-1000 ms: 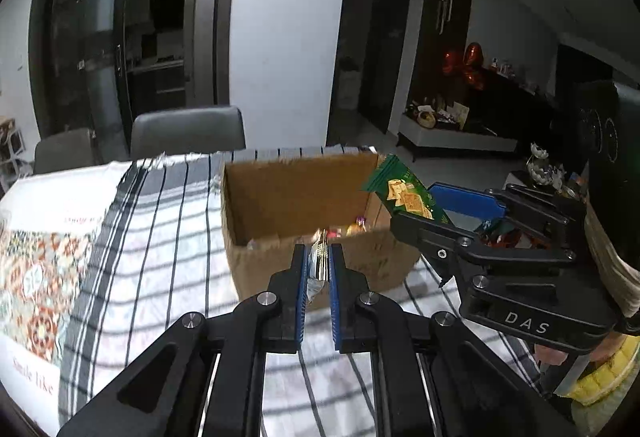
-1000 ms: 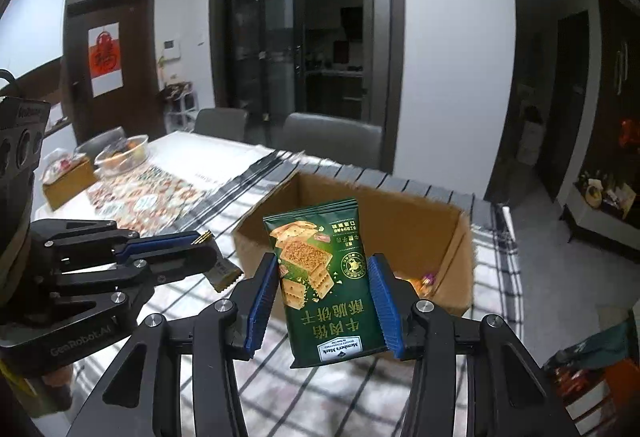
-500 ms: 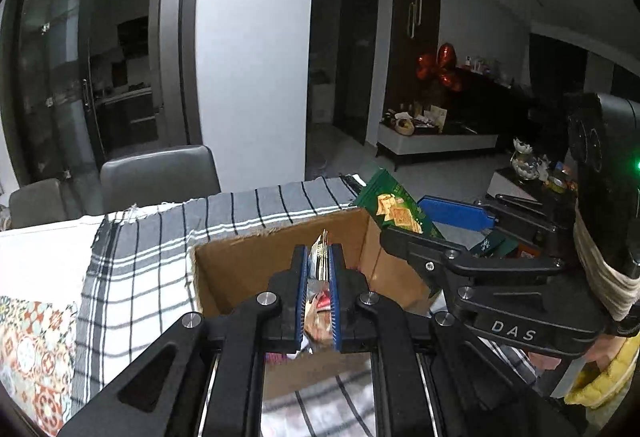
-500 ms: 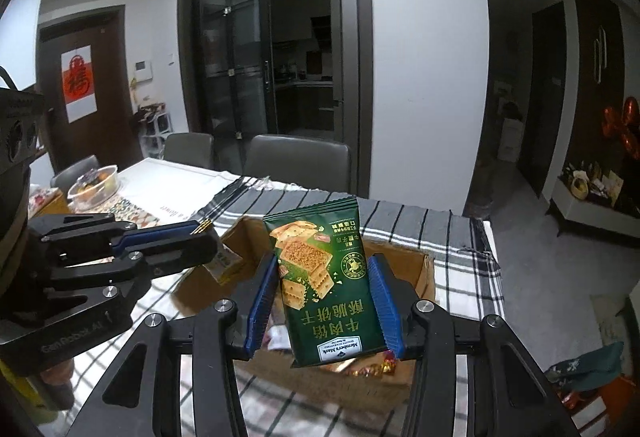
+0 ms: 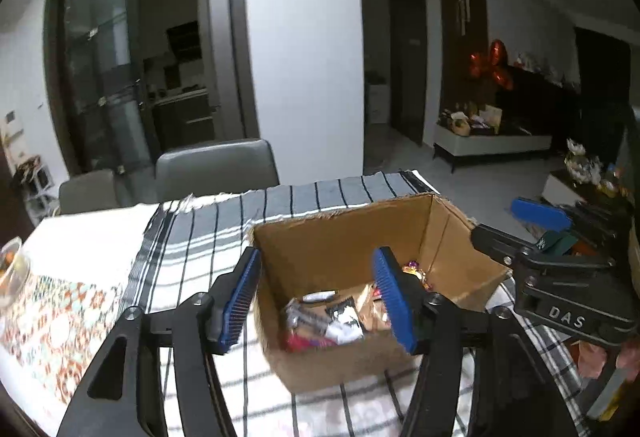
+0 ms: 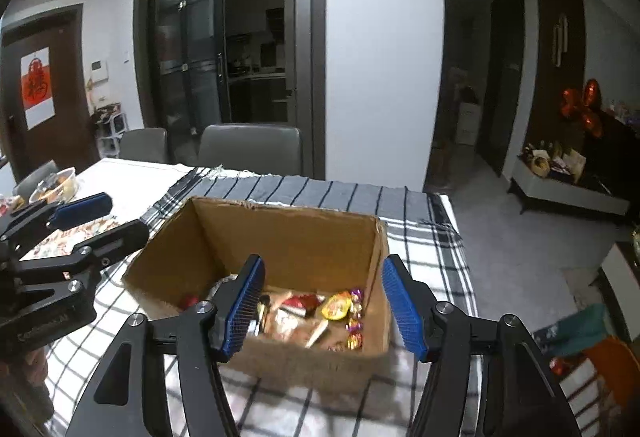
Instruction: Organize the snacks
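Dim indoor light with a cool cast. Fisheye bending curves the walls, black corners at every edge. White cloth (image 5: pixel 92 237) glares at nine o'clock. Box (image 6: pixel 280 237) contents and foreground smear with motion blur.

The near wall of the cardboard box (image 6: pixel 304 361) is smeared by motion blur, as is the checked cloth (image 6: pixel 280 409) in front of it. The snacks (image 6: pixel 316 317) inside are too blurred to identify singly, and the left tool (image 5: pixel 316 297) covers part of them in its own view. The right tool (image 5: pixel 520 221) is cut off by the frame edge there. The bowl (image 5: pixel 10 269) is cropped; its contents are indistinct.
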`<state>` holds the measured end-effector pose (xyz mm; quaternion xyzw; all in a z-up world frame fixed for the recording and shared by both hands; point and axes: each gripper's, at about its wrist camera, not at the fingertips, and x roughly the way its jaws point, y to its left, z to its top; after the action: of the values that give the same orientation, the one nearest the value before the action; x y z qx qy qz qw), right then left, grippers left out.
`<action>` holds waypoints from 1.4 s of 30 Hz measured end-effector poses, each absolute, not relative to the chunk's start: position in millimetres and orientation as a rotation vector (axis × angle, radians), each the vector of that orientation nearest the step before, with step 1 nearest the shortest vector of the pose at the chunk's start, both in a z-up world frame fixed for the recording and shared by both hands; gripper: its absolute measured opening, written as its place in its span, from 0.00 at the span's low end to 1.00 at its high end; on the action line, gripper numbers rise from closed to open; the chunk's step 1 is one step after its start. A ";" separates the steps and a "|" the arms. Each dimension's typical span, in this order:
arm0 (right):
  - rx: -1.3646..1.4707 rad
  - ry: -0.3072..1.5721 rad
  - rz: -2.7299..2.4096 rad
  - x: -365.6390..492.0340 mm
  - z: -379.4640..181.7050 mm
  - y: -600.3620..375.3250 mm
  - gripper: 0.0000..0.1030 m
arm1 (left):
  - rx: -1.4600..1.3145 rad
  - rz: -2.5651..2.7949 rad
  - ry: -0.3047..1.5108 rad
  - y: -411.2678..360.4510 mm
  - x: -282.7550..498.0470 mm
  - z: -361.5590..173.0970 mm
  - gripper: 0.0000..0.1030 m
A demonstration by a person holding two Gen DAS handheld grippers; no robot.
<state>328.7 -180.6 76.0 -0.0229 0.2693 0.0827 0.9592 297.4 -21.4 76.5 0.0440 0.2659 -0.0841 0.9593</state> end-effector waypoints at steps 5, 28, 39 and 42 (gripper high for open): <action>-0.045 0.495 0.129 283.3 85.8 -180.6 0.69 | 0.079 -0.151 0.525 -13.2 263.4 82.0 0.73; 0.065 0.418 0.113 105.0 111.2 -183.4 0.79 | 0.090 -0.098 0.425 -7.3 97.0 99.7 1.00; 0.060 0.431 0.081 65.9 96.9 -183.9 0.80 | 0.109 -0.075 0.408 -5.3 57.5 94.5 1.00; 0.069 0.437 0.089 62.3 95.9 -187.8 0.79 | 0.116 -0.070 0.386 -6.1 49.7 96.7 1.00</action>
<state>62.3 -187.8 95.9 0.0344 0.2168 0.0444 0.9746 49.7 -6.1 96.7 0.0578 0.1919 -0.0346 0.9791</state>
